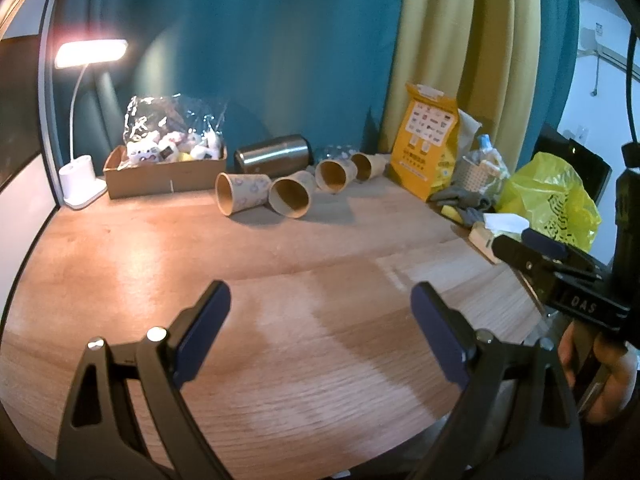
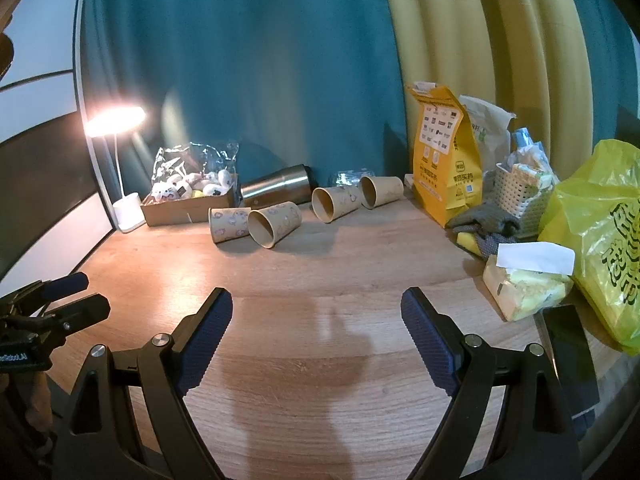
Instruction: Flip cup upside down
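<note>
tongs (image 1: 520, 244) marked "das"; 4 cups (image 2: 274, 222) lie sideways.

Tan printed cups (image 1: 242, 197), steel-grey tumbler (image 1: 274, 153), yellow bag (image 1: 552, 200).

A wooden table (image 2: 320, 280) stands before a teal curtain (image 2: 240, 80), with a yellow curtain (image 2: 480, 40) to its right. Taking the steel tumbler (image 2: 278, 191) as landmark, lying on its side at the back of the table: just left of it is a cardboard box (image 2: 188, 208) holding a plastic bag of small toys (image 2: 192, 178). Further left stands a lit white lamp (image 2: 128, 212). Well to the tumbler's right stands a yellow paper bag (image 2: 444, 152), then a white basket (image 2: 520, 196) and a yellow plastic bag (image 2: 600, 232). Nearer than the basket lie grey gloves (image 2: 484, 216) and a tissue pack (image 2: 524, 280).
</note>
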Demonstrator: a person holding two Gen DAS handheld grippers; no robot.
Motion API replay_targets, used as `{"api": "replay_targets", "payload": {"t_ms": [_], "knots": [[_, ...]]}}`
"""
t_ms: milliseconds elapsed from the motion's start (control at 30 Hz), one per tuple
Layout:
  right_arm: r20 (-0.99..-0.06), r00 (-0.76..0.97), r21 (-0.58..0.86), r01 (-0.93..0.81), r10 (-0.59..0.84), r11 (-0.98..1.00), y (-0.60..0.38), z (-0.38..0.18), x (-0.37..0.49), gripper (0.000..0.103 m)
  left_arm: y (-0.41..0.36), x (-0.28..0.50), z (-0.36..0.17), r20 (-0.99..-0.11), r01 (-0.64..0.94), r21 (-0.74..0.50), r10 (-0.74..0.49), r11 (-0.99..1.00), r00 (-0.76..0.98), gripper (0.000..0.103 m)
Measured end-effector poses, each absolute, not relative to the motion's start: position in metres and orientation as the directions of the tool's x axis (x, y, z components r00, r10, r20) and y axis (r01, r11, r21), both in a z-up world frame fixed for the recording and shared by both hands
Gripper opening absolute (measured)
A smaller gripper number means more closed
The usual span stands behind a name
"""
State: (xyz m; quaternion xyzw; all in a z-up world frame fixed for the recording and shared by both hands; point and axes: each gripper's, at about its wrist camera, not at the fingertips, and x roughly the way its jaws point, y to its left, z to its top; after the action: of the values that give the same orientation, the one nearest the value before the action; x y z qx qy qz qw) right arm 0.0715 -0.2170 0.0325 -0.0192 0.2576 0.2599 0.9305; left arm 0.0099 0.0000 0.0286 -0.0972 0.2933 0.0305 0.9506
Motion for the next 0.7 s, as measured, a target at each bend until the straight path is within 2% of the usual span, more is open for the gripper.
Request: {"api": "replay_targets", "payload": {"t_ms": [700], "knots": [[-0.5, 0.725, 0.107, -0.491, 0.474, 0.865, -0.211, 0.026, 0.082, 0.089, 0.001, 0.022, 0.025, -0.588, -0.118, -0.163, 0.0, 0.98, 0.809, 0.093]]}}
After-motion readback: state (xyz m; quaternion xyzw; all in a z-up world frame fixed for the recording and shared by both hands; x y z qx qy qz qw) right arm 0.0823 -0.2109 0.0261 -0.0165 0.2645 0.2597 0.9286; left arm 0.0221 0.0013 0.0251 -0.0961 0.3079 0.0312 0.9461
